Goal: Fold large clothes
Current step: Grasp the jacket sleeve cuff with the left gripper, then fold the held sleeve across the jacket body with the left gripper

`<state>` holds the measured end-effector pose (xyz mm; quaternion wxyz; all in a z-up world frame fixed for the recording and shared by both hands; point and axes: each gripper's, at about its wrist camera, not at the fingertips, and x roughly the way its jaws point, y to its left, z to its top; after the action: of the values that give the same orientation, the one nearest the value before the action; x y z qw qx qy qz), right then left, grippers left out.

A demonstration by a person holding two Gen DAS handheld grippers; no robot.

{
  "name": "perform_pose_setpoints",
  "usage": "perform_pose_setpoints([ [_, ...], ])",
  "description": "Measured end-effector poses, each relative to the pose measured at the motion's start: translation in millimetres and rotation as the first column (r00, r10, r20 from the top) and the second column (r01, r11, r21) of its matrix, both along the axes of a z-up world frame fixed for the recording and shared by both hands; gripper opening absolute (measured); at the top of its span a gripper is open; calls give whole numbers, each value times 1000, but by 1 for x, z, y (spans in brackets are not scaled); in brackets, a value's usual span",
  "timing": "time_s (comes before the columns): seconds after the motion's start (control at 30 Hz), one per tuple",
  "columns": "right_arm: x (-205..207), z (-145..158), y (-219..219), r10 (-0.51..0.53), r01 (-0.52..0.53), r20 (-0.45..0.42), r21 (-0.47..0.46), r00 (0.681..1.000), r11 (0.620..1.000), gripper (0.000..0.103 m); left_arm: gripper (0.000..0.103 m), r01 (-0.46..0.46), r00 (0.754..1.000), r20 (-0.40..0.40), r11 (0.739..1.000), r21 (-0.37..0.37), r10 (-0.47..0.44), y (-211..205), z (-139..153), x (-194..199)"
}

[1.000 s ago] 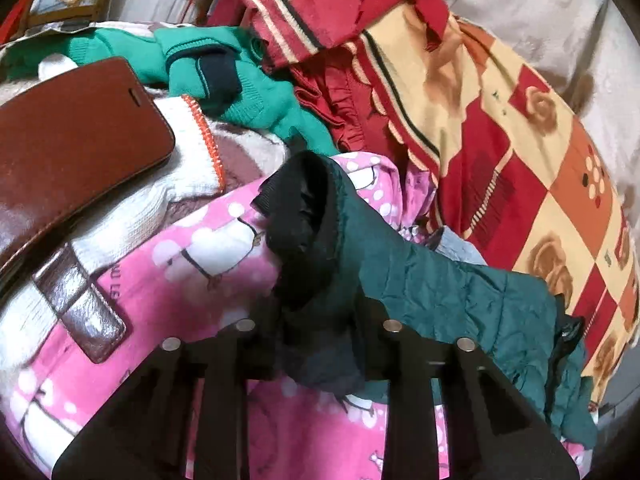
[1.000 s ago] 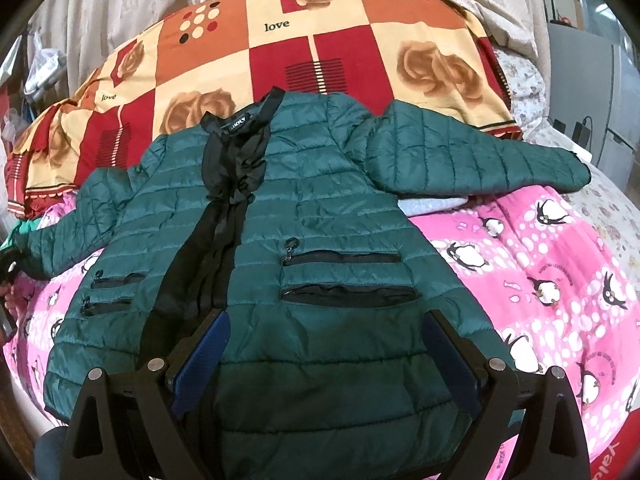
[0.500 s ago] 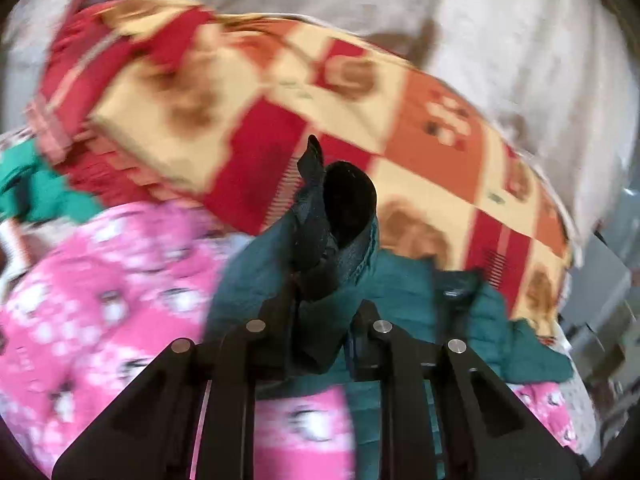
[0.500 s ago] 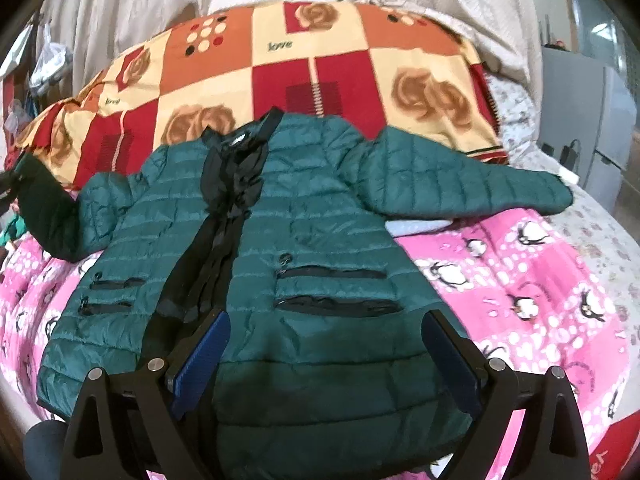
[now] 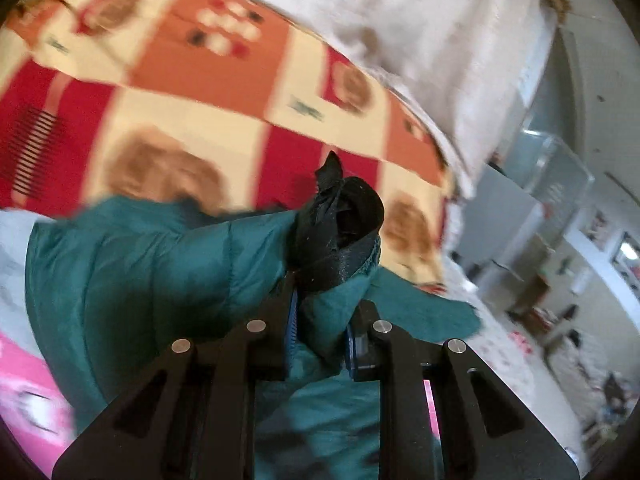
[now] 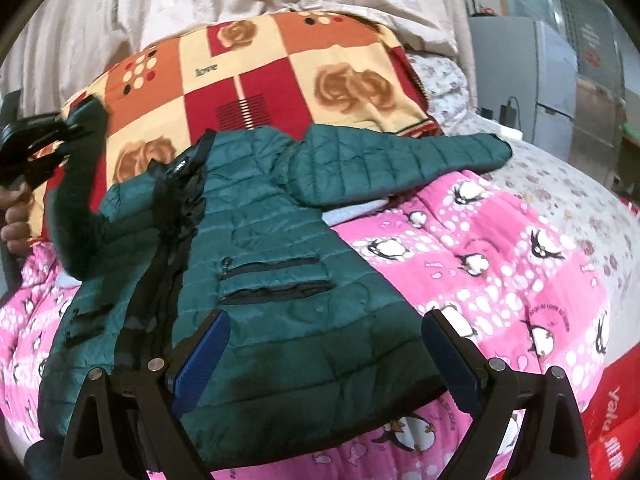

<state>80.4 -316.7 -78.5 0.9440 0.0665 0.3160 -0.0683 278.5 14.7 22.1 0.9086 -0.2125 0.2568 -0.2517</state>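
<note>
A bed [image 6: 520, 264] with a pink penguin blanket fills the frame. Pale curtain [image 6: 120, 12] hangs upper left; grey cabinets [image 6: 520, 76] stand upper right.

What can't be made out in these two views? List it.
- Left wrist view: checked blanket smeared by motion blur; its print is unreadable.
- Left wrist view: left gripper pads buried in the jacket sleeve.
- Right wrist view: jacket hem cut off behind the right gripper.
</note>
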Motion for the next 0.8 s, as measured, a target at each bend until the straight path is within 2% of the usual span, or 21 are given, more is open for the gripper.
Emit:
perform_pose_setpoints([
  [0.2,-17,-3,-27,-96,95,18,82,995,992,95,17,169,983,-68,986,-10,-169,-98,-34,20],
  [0.4,-7,-11,-34,-76,79,-26,129,997,989,95,17,251,954,-169,968,1,-247,-144,-87,33],
  [0.5,-6,-13,-33,-62,65,-25,134,998,989,95,17,246,950,-195,969,-7,-242,-147,-107,41],
  [0.6,-5,-13,-31,-50,53,-25,128,998,990,95,17,207,958,-196,978,-31,-209,-145,-112,53],
  [0.8,-2,-13,-25,-44,48,-35,112,998,993,95,17,57,993,-97,993,-107,-67,-142,-96,76],
])
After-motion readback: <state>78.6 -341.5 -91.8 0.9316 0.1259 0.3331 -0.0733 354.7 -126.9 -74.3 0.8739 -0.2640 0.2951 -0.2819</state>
